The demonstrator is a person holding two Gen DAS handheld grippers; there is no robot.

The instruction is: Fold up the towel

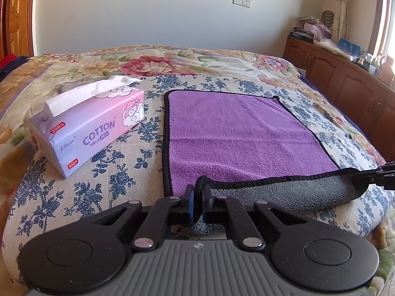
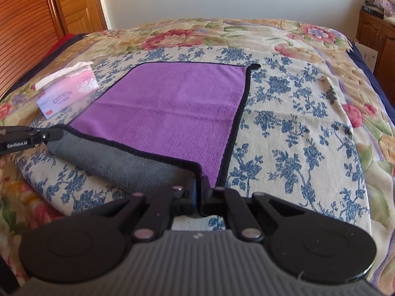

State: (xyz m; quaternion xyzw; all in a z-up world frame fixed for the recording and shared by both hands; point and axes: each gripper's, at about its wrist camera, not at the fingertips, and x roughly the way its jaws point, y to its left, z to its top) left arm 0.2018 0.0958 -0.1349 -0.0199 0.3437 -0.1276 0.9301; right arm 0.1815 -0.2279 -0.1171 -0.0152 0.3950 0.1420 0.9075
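A purple towel [image 1: 237, 135] with black trim and a grey underside lies spread on the bed; it also shows in the right wrist view [image 2: 167, 108]. Its near edge is lifted and rolled over, showing the grey side [image 1: 296, 192]. My left gripper [image 1: 198, 192] is shut on the towel's near left corner. My right gripper [image 2: 200, 185] is shut on the near right corner. The right gripper also shows at the right edge of the left wrist view [image 1: 370, 175], and the left gripper at the left edge of the right wrist view [image 2: 47, 135].
A pink tissue pack [image 1: 91, 128] stands left of the towel on the blue floral cloth [image 1: 103, 192]. The flowered bedspread [image 2: 321, 37] reaches back to a white wall. A wooden cabinet [image 1: 345, 79] with clutter stands right of the bed, a wooden door [image 2: 76, 2] at the left.
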